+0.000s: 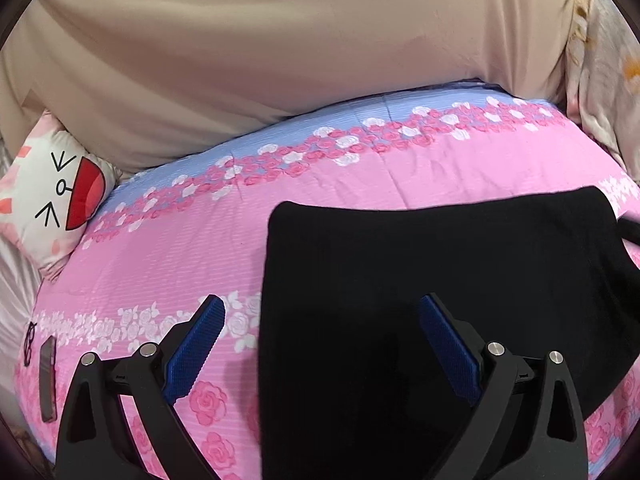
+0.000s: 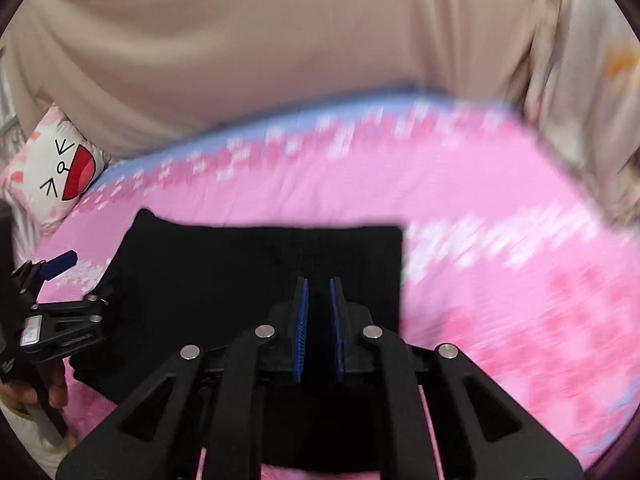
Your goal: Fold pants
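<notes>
The black pants [image 1: 420, 280] lie folded into a compact block on the pink flowered bedspread [image 1: 360, 168]. My left gripper [image 1: 320, 308] is open and empty, its blue pads spread over the pants' left edge. In the right wrist view the pants [image 2: 240, 264] lie under my right gripper [image 2: 319, 284], whose blue pads stand close together with black fabric in the narrow gap between them; it looks shut on the pants. The left gripper also shows at the left of that view [image 2: 68, 280], beside the pants' left edge.
A beige padded headboard [image 1: 280, 40] rises behind the bed. A white cartoon-face pillow [image 1: 56, 184] sits at the far left. A flowered cloth [image 1: 608, 80] lies at the far right. A dark flat object [image 1: 47, 380] lies on the bedspread at the left.
</notes>
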